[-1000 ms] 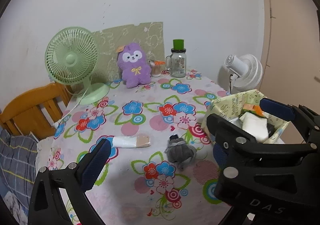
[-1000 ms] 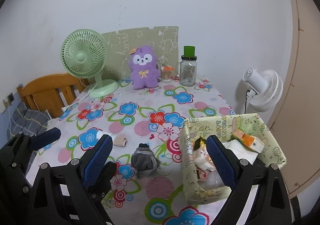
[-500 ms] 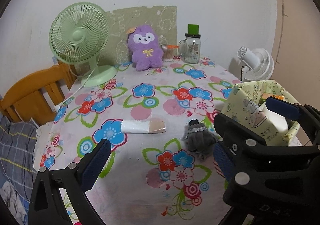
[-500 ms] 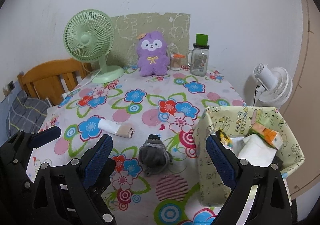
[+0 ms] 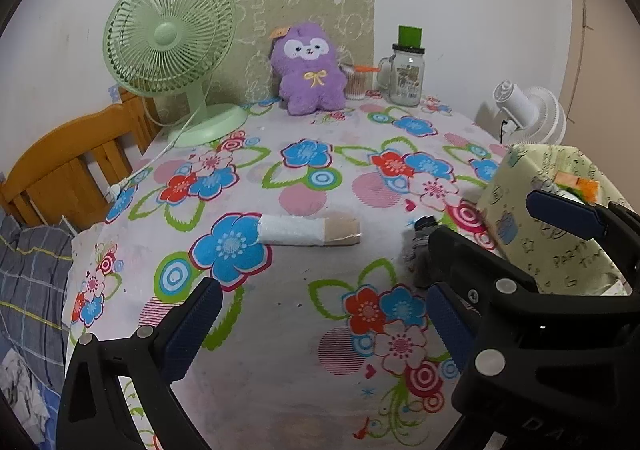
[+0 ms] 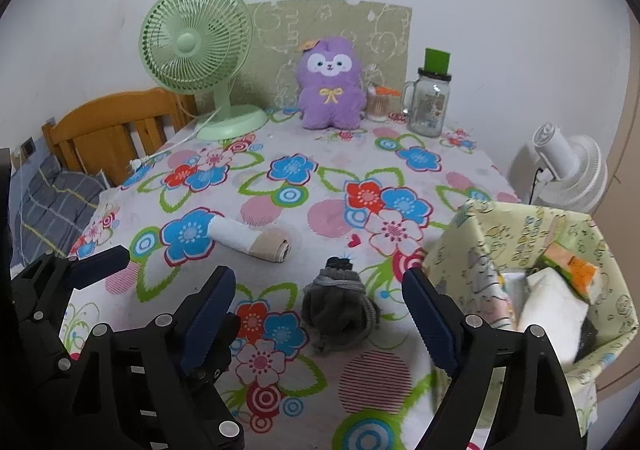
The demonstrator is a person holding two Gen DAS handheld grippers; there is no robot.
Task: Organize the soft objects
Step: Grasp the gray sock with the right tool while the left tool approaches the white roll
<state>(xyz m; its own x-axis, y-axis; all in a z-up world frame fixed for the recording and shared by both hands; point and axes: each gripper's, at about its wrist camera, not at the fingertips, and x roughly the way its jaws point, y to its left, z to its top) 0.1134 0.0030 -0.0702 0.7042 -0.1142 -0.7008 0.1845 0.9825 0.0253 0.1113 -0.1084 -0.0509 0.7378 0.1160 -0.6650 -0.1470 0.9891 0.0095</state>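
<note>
- The left gripper (image 5: 318,324) is held above the flowered tablecloth (image 5: 280,290), its blue-padded fingers (image 5: 192,324) spread wide with nothing between them.
- The right gripper (image 6: 318,314) is likewise seen with fingers spread apart; the grey sock bundle (image 6: 340,314) lies on the cloth between them, untouched.
- A rolled white-and-beige sock (image 6: 250,238) is found at 10 o'clock from the grey bundle, nearby but apart.
- The patterned yellow-green box (image 6: 472,250) stands at 3 o'clock of the bundle, with soft items inside.
- A purple plush toy (image 6: 330,84) is propped upright at 12 o'clock, beside a green fan (image 6: 198,58).
</note>
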